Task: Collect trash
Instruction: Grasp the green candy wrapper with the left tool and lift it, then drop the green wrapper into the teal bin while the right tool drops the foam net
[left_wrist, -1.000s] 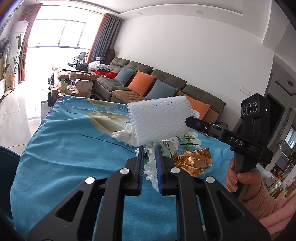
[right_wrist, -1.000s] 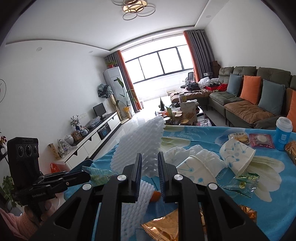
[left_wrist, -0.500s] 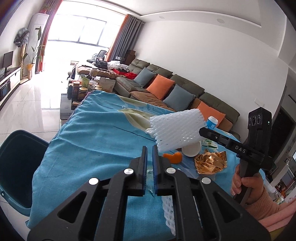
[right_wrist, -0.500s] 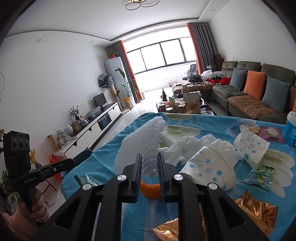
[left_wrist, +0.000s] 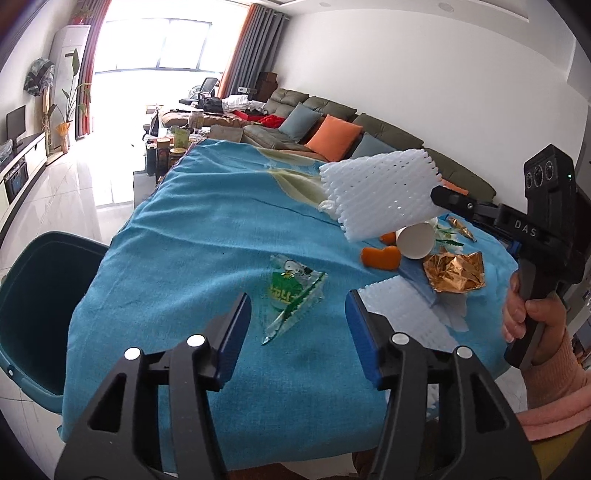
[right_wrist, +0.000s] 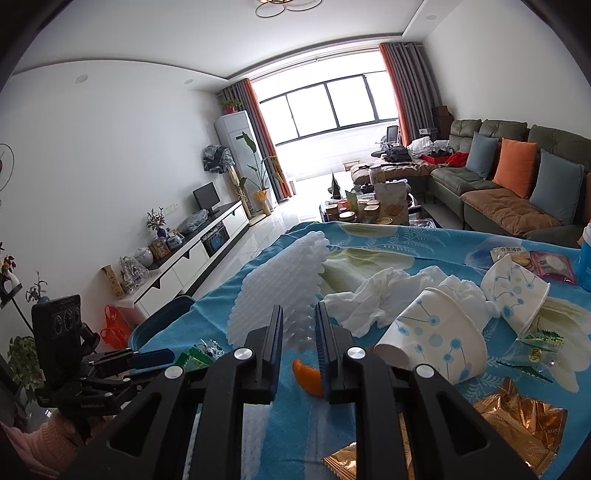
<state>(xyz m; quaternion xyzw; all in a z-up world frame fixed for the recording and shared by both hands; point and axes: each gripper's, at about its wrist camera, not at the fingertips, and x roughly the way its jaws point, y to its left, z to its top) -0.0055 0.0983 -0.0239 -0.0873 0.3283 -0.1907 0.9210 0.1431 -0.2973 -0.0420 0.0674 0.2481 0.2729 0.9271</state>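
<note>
Left gripper (left_wrist: 295, 328): jaws were opening, nothing between the pads; a clear green-printed snack wrapper (left_wrist: 291, 295) lay on the counter just beyond them.
Right gripper (right_wrist: 299, 343): seen pinched on a white foam fruit-net sleeve (right_wrist: 280, 291), held above the counter.
Risk: the thin wrapper could be pushed along the blue cloth-covered counter (left_wrist: 192, 236) rather than caught; the springy sleeve could slip out.
Edges: the dark teal plastic bin (left_wrist: 33, 306) stood below the counter's left edge.
Room: bare cloth was noted left of the wrapper; orange peel (left_wrist: 380, 256) and crumpled gold foil (left_wrist: 454, 273) crowded the right.
</note>
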